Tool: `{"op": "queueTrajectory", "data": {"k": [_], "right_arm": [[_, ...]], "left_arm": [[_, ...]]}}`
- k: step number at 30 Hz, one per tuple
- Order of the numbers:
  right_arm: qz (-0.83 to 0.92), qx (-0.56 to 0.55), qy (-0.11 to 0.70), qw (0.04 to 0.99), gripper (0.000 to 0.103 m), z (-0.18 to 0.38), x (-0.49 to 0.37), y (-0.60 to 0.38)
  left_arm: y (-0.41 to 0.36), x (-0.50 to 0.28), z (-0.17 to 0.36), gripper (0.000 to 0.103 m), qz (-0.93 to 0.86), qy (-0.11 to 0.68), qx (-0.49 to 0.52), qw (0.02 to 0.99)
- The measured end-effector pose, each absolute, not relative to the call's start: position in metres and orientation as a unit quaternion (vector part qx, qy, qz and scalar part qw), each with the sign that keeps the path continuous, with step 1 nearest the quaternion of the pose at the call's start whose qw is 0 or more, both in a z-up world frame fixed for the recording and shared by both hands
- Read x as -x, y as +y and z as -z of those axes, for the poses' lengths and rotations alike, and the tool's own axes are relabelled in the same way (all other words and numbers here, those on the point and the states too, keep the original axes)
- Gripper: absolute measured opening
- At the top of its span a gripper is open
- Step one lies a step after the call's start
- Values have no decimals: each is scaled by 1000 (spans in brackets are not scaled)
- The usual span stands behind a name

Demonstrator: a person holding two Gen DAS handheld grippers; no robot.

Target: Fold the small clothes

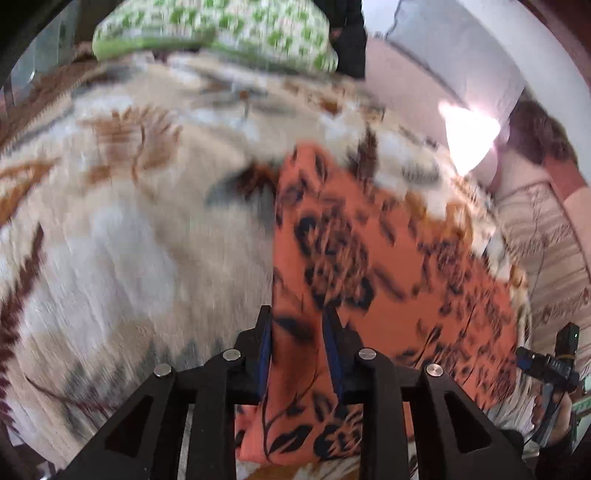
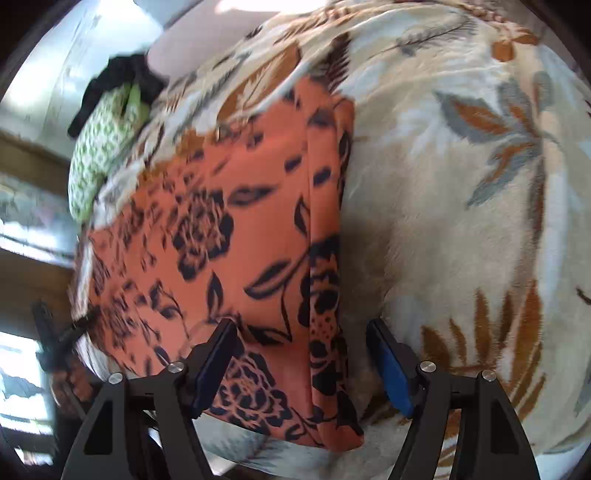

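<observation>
Right now the orange floral garment (image 1: 388, 266) lies flat on the leaf-patterned blanket (image 1: 122, 229), already doubled lengthwise, its folded long edge running straight up the bed away from the person. Beyond it, at the far edge of the blanket, sits a green-and-white patterned bundle (image 1: 221, 33) with something dark behind it.

At the garment's near end, the left gripper (image 1: 297, 323) straddles the cloth close to the left edge; its jaws stand narrowly parted with orange fabric between the blue pads, but the picture is too blurred to tell whether they pinch it. The right gripper (image 2: 301, 343) hangs over the near right corner with its jaws spread wide: one finger over the print, the other over bare blanket beyond the folded edge, gripping nothing.

Judging by this, the step in hand is taking both near corners to bring the near end over to the far end. To do it well, each gripper should bite all the layers at its corner, not just the top sheet, or the lengthwise fold will slide apart as it lifts. The right jaws want to drop fully onto the folded edge before closing. Both corners should then rise together, level, and land square on the far corners, keeping the plush blanket out of the pinch.
</observation>
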State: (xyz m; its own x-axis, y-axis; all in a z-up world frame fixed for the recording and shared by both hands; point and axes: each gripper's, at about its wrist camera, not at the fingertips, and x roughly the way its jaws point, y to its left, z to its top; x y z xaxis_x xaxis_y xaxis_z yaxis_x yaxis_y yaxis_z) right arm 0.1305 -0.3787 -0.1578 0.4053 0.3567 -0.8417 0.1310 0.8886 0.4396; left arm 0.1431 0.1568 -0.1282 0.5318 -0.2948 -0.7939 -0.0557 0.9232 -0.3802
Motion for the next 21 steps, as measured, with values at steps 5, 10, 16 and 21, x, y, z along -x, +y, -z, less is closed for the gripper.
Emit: {"op": "queueTrajectory", "data": {"k": [5, 10, 16, 21], "right_arm": [[-55, -201, 489, 847, 76, 124, -175, -386], [-19, -135, 489, 862, 75, 123, -242, -370], [-5, -77, 508, 858, 18, 132, -250, -362], [-10, -76, 501, 862, 14, 122, -240, -363]], "left_arm": [[150, -180, 109, 28, 91, 451, 149, 875], [142, -216, 130, 32, 93, 477, 130, 865], [141, -241, 140, 34, 95, 482, 118, 863], [144, -246, 132, 34, 85, 471, 125, 869]]}}
